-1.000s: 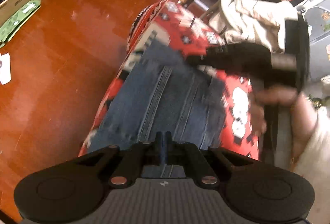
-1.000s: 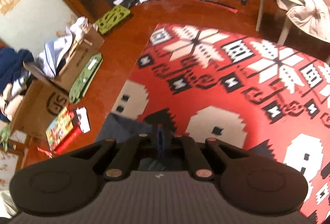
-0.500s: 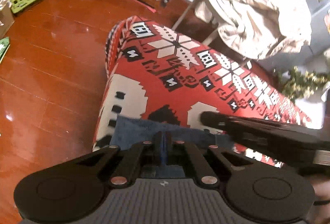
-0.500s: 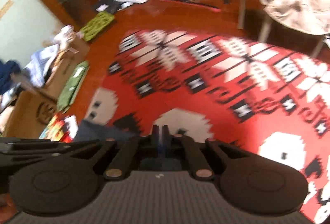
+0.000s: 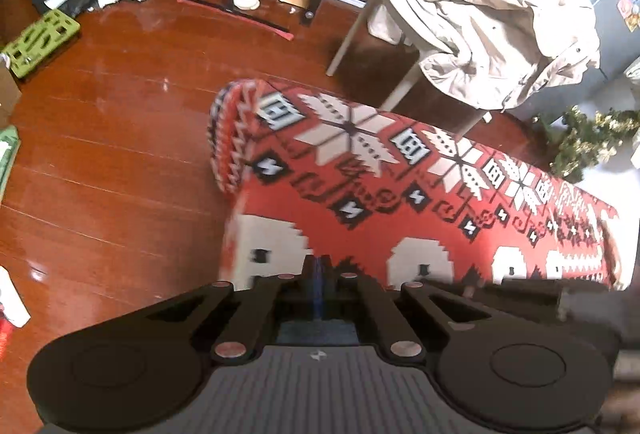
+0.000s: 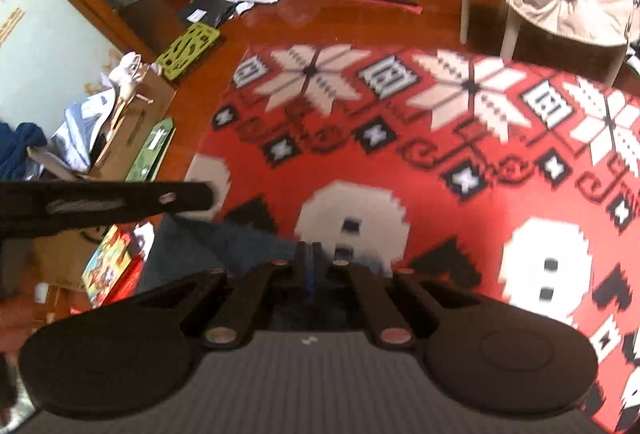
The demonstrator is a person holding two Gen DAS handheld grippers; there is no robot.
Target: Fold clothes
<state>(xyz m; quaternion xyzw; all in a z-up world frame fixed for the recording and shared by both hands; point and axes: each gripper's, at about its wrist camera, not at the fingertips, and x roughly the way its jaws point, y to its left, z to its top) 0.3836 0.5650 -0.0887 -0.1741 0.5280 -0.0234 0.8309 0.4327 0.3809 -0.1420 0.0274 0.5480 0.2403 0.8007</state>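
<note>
Your left gripper (image 5: 318,274) has its jaws closed together, and a thin strip of blue denim runs up between them, so it pinches the jeans (image 6: 208,246). Your right gripper (image 6: 308,266) is closed in the same way, with a narrow blue edge of the same cloth caught between the tips. In the right wrist view the jeans show as a dark blue, rough woven patch just left of the fingers, lying on the red table cover (image 6: 440,162). Most of the garment is hidden under the black gripper bodies, so its shape is hard to make out.

The cover is a soft knitted-looking fabric with white snowflakes and black squares; it hangs over the edge at the far left corner (image 5: 232,138). The left gripper crosses the right wrist view as a flat black bar, a little blurred.

Beyond lies a glossy wooden floor (image 5: 100,114). A crumpled beige jacket (image 5: 500,26) sits on a white chair (image 5: 360,30), partly cut off.
</note>
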